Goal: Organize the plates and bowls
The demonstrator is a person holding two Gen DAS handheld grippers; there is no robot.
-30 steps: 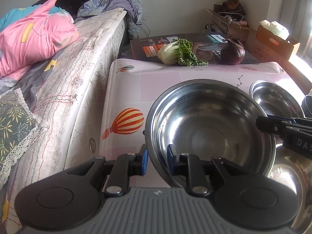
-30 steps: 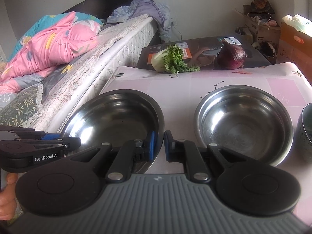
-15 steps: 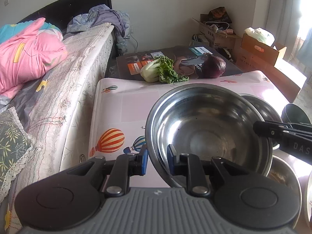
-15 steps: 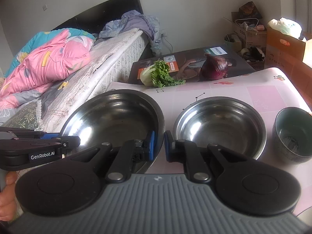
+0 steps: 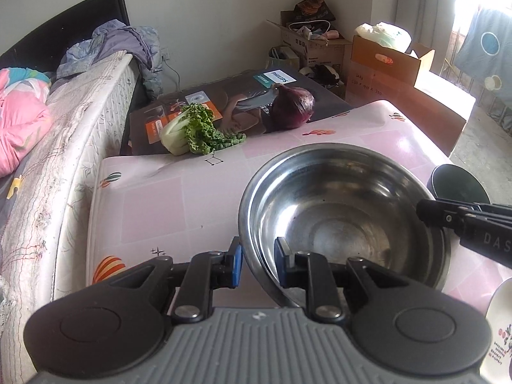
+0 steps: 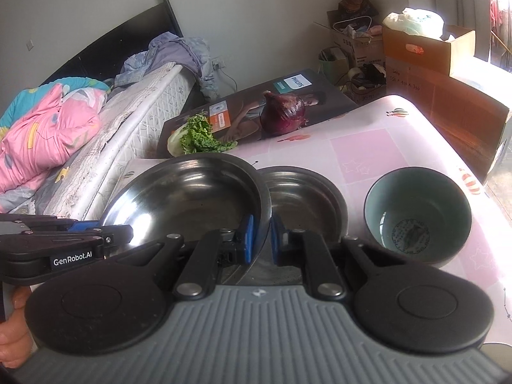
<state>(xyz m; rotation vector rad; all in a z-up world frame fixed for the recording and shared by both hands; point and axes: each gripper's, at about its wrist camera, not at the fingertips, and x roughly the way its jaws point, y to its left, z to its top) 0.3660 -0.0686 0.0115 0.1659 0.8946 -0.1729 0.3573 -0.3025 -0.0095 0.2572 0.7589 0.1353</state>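
A large steel bowl (image 5: 345, 217) is held by both grippers at opposite sides of its rim. My left gripper (image 5: 258, 256) is shut on the near rim, blue pads on either side of the wall. My right gripper (image 6: 259, 236) is shut on the bowl's (image 6: 192, 198) right rim. Each gripper also shows in the other's view, the right gripper (image 5: 424, 211) and the left gripper (image 6: 123, 233). The held bowl overlaps the left part of a second steel bowl (image 6: 304, 198) on the table. A teal bowl (image 6: 416, 211) stands to the right.
The pink patterned table (image 5: 166, 204) carries a leafy green vegetable (image 5: 192, 131) and a red onion (image 5: 292, 107) at its far edge, against a flat printed box (image 6: 297, 86). A bed (image 5: 64, 134) runs along the left. A white plate (image 5: 499, 323) lies near right. Cardboard boxes (image 6: 425, 48) stand behind.
Both grippers have carried the large steel bowl to the right across the table. It has gone from beside the second steel bowl to overlapping it, and the teal bowl has come into view.
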